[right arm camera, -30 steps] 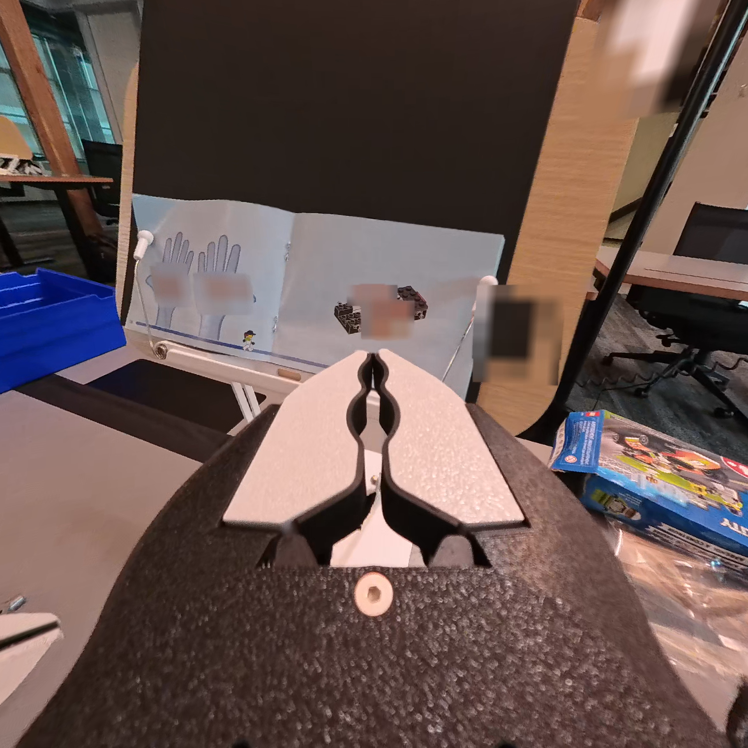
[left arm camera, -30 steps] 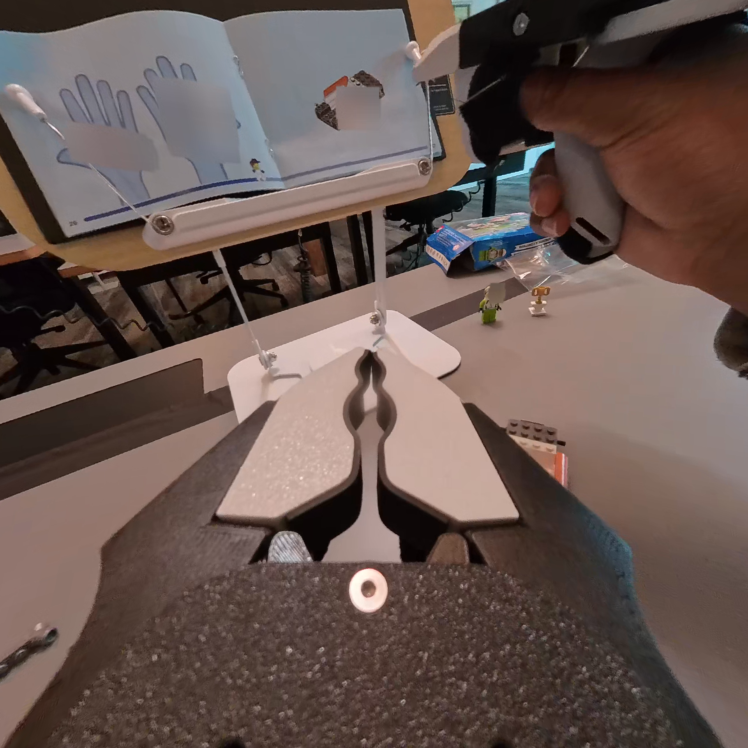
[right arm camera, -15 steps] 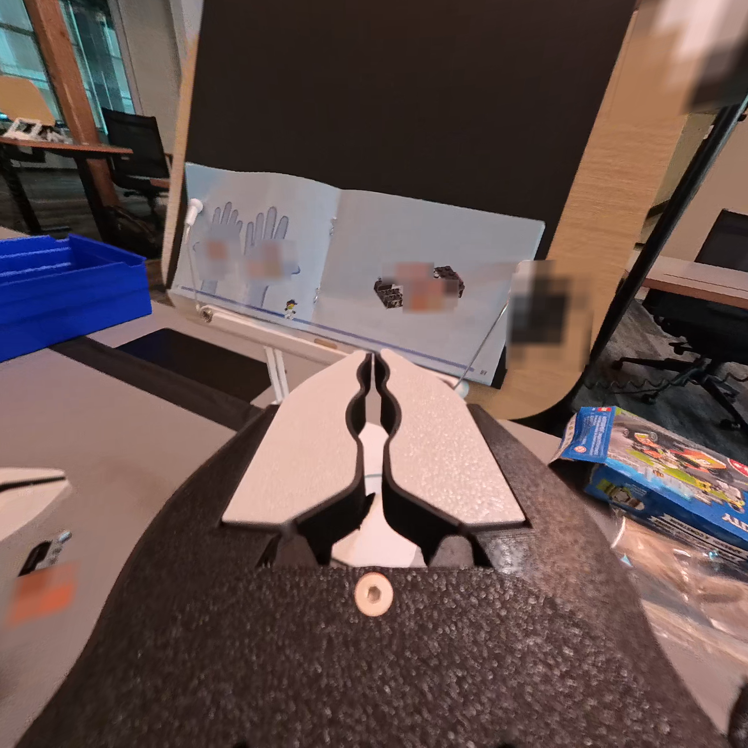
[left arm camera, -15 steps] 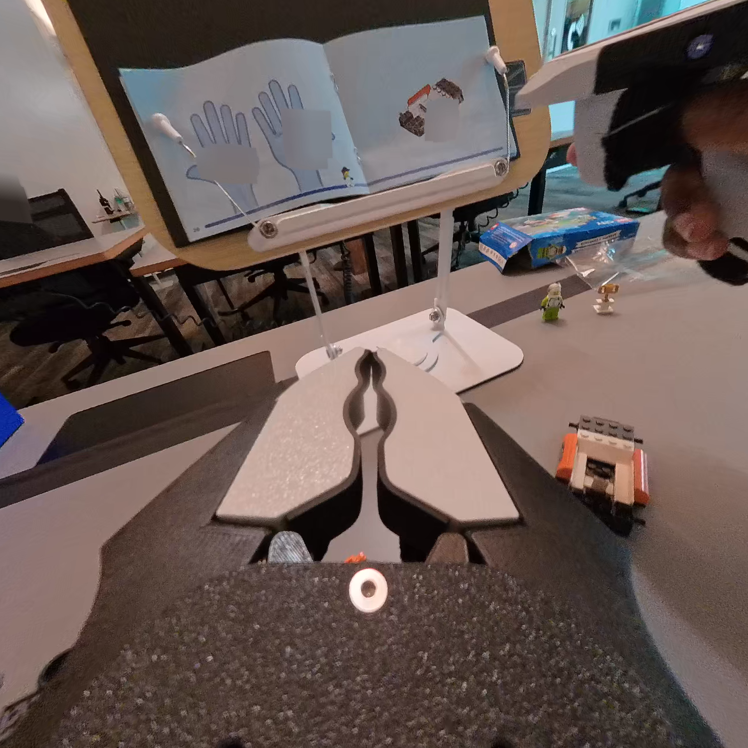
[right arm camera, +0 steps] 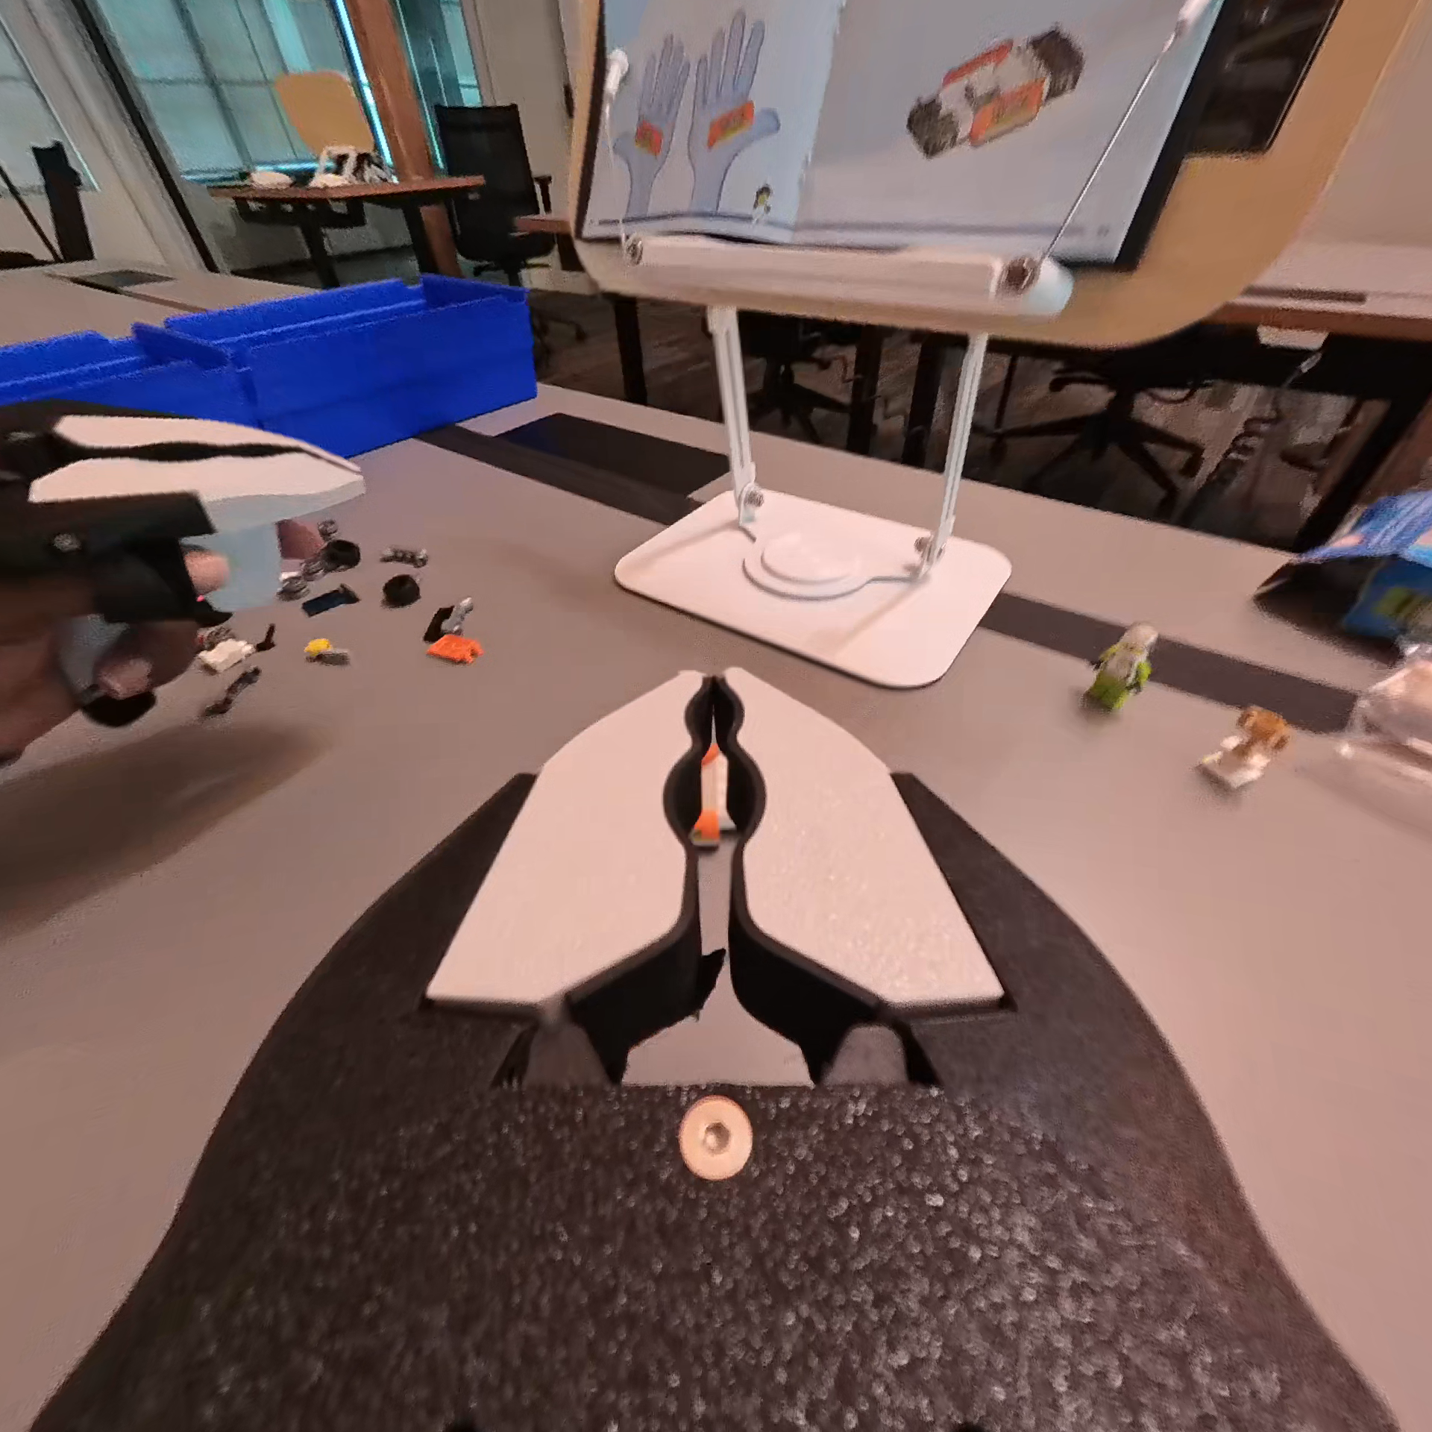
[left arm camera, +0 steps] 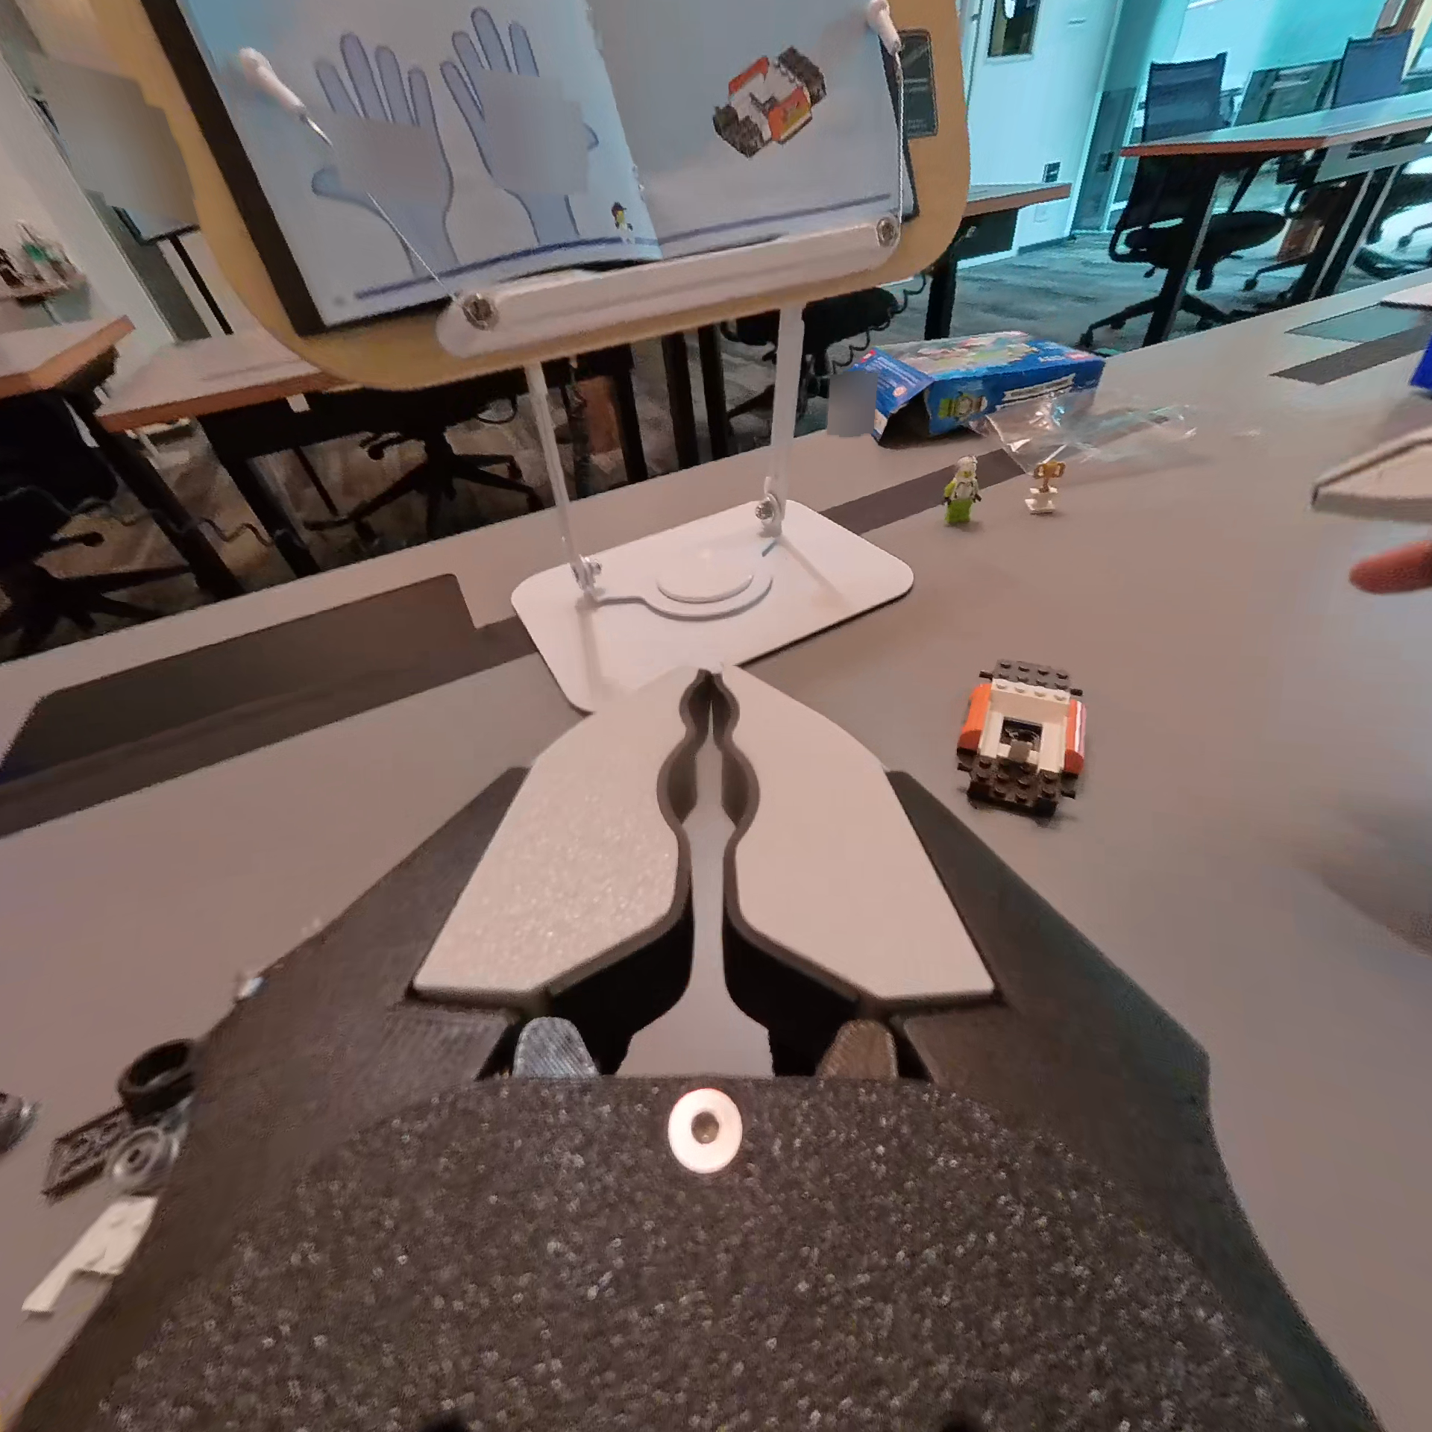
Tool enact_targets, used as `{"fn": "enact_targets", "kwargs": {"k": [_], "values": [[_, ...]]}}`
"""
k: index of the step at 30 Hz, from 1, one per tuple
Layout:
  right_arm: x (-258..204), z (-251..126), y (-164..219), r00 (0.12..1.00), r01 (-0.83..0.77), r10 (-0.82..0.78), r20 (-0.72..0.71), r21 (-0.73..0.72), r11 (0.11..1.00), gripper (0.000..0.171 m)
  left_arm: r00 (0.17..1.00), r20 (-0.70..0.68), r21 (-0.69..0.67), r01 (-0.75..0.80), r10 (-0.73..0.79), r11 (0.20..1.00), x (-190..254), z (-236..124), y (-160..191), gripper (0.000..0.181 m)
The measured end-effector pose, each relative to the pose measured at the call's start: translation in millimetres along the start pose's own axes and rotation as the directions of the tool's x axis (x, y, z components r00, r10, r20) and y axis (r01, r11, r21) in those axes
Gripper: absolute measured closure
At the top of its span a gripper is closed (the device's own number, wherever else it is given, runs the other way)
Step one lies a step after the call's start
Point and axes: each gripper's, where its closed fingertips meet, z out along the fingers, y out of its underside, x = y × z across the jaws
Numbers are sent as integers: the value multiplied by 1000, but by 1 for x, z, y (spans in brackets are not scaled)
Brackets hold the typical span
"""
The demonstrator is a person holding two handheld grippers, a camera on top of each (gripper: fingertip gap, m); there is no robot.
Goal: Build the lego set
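Observation:
A partly built orange, white and black lego car (left arm camera: 1021,736) sits on the grey table (left arm camera: 1162,775), to the right of my left gripper (left arm camera: 711,678), which is shut and empty above the table. My right gripper (right arm camera: 713,682) is also shut. A strip of the car (right arm camera: 711,798) shows through the gap between its fingers, lying on the table beyond them. Loose lego parts (right arm camera: 349,612) lie at the left, under the left gripper (right arm camera: 194,480). Some also show in the left wrist view (left arm camera: 147,1085). The open instruction booklet (left arm camera: 542,139) rests on a stand.
The stand's white base (left arm camera: 713,589) is in the middle of the table. A green minifigure (left arm camera: 961,490), a small trophy (left arm camera: 1044,488), a blue set box (left arm camera: 984,383) and a clear bag (left arm camera: 1085,426) lie at the back right. Blue bins (right arm camera: 310,364) stand at the back left. Tip to tip, the grippers are about 20 centimeters apart.
Both grippers have drawn back from the booklet and tilted down toward the table. The car, the loose parts and the stand base have come into view. Both stay shut.

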Motion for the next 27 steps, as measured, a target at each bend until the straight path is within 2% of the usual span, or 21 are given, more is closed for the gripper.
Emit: {"fn": "enact_targets", "kwargs": {"k": [5, 12, 14, 18, 22, 25, 27], "values": [[-3, 5, 13, 999, 25, -25, 36, 4, 1000, 171, 1000, -26, -12, -16, 15, 1000, 4, 7, 10, 180], [-5, 13, 20, 990, 129, -128, 59, -22, 991, 170, 993, -66, -33, -104, 102, 994, 19, 23, 15, 143], [-7, 12, 20, 988, 133, -131, 78, -16, 991, 168, 990, -85, -17, -118, 116, 993, 22, 32, 8, 140], [-11, 9, 20, 989, 92, -89, 121, -18, 996, 167, 992, 23, 38, -126, 125, 991, -19, 60, -40, 154], [-15, 9, 21, 987, 89, -85, 137, -23, 996, 167, 995, 91, -3, -31, 32, 1000, -84, 101, -91, 148], [-16, 10, 24, 985, 116, -110, 133, -34, 993, 167, 991, 132, -55, 42, -35, 998, -119, 125, -108, 152], [-15, 10, 24, 985, 118, -112, 128, -35, 992, 167, 992, 94, -108, 89, -79, 990, -123, 139, -109, 158]]}}
